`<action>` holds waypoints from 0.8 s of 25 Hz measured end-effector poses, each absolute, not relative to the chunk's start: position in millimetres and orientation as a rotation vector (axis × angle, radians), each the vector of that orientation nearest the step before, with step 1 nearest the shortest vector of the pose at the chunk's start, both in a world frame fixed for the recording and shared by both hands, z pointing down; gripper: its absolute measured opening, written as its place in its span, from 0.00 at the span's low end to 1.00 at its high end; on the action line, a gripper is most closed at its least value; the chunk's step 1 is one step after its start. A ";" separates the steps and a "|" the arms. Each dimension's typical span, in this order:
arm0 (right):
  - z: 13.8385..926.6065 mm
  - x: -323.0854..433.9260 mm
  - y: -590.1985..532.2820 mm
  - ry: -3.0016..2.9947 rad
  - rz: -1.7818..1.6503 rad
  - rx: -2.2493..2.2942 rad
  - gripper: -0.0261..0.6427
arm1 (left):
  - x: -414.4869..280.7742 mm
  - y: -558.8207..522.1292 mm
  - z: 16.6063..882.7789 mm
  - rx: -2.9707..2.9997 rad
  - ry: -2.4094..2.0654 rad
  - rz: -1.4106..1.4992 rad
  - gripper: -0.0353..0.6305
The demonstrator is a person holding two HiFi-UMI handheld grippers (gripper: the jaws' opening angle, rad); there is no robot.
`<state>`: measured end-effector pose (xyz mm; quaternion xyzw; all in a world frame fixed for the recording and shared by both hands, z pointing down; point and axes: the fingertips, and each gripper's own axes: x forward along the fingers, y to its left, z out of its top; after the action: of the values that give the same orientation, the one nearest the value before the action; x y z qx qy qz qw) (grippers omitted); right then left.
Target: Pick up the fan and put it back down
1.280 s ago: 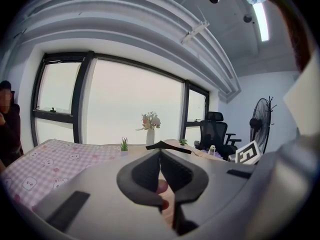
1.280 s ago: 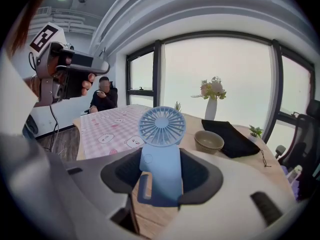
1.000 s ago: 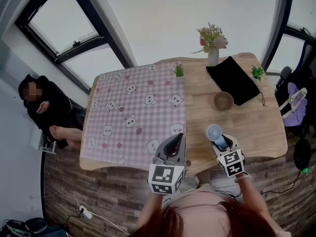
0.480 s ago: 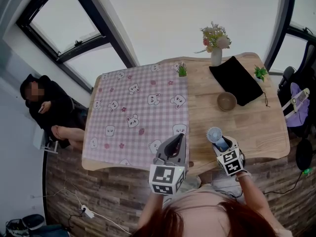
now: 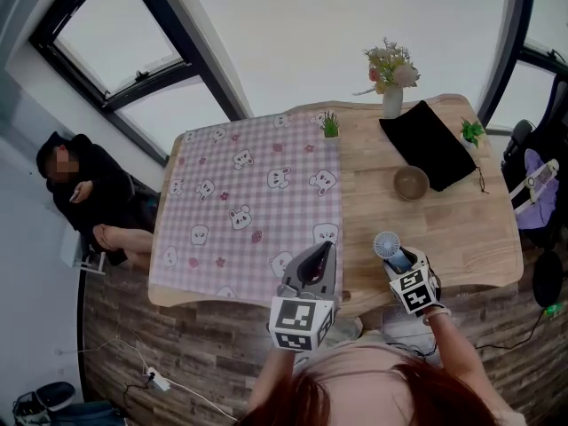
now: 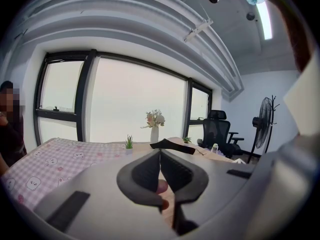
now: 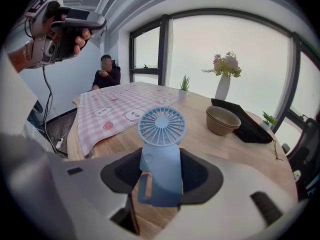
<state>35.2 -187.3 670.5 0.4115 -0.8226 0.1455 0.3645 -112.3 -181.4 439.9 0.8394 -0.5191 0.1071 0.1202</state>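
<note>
The right claw [image 7: 161, 176] is clamped on the blue fan's [image 7: 161, 126] handle. The fan stands upright, head uppermost, at the near edge of the table [image 5: 461, 229], so its way back is straight down. The left claw [image 6: 160, 166], alongside, is closed and empty.

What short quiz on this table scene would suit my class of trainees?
1. True or false: the right gripper grips the fan.
2. What lies nearest the bowl? A flower pot; B black mat; C checked cloth.
3. What colour is the fan?
Key: 1 true; 2 B; 3 blue.
</note>
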 end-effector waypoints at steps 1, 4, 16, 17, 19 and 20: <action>672.3 34.8 -187.3 -2.114 0.375 1.054 0.36 | -112.8 -181.2 440.2 2.452 -1.519 0.313 0.07; 680.1 34.9 -186.7 -2.099 0.381 1.036 0.36 | -114.2 -181.4 441.3 2.448 -1.522 0.317 0.07; 701.3 33.8 -189.1 -2.053 0.432 0.992 0.36 | -119.0 -186.4 444.2 2.440 -1.522 0.323 0.07; 703.3 34.1 -189.5 -2.049 0.438 0.992 0.36 | -119.4 -186.6 444.6 2.439 -1.521 0.324 0.07; 704.1 33.3 -190.2 -2.044 0.444 0.986 0.36 | -119.9 -187.4 446.0 2.436 -1.519 0.326 0.07; 703.7 32.5 -190.6 -2.042 0.449 0.982 0.36 | -119.8 -188.2 446.7 2.436 -1.517 0.327 0.07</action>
<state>32.5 -190.6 703.7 0.3888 -0.8087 0.1777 0.4040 -119.8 -188.2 446.7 0.8366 -0.5211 0.1124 0.1263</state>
